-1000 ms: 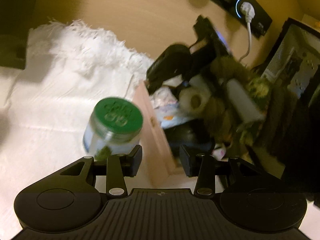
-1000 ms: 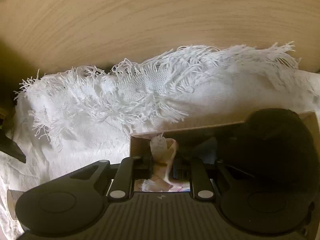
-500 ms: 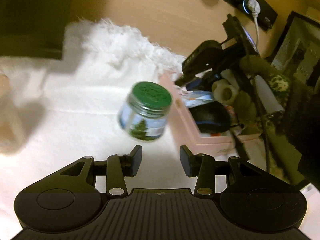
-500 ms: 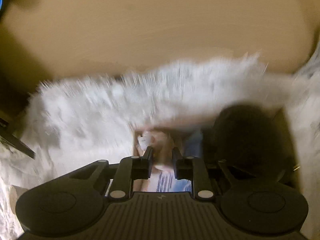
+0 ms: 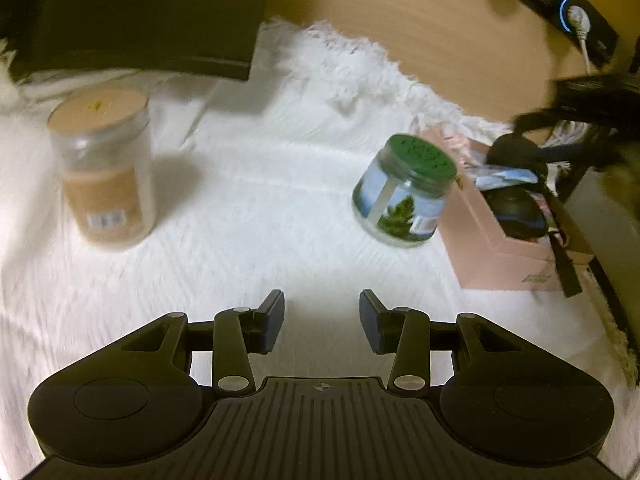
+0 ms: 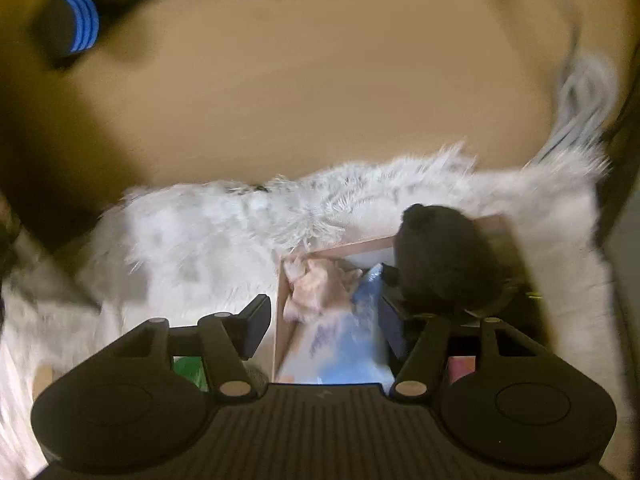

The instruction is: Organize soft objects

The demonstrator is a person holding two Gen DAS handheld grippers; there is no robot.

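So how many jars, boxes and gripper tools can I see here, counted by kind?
Jars: 2, the green-lidded jar and the tan-lidded jar
Cardboard boxes: 1, the pink box
Hand-held grippers: 2, the left hand-held gripper and the right hand-held gripper, both open
Total: 5

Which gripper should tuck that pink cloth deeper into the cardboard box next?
Right. The right gripper hangs open directly over the cardboard box, with the pink cloth just ahead of its fingers. The left gripper is open over the white blanket, off to the box's side.
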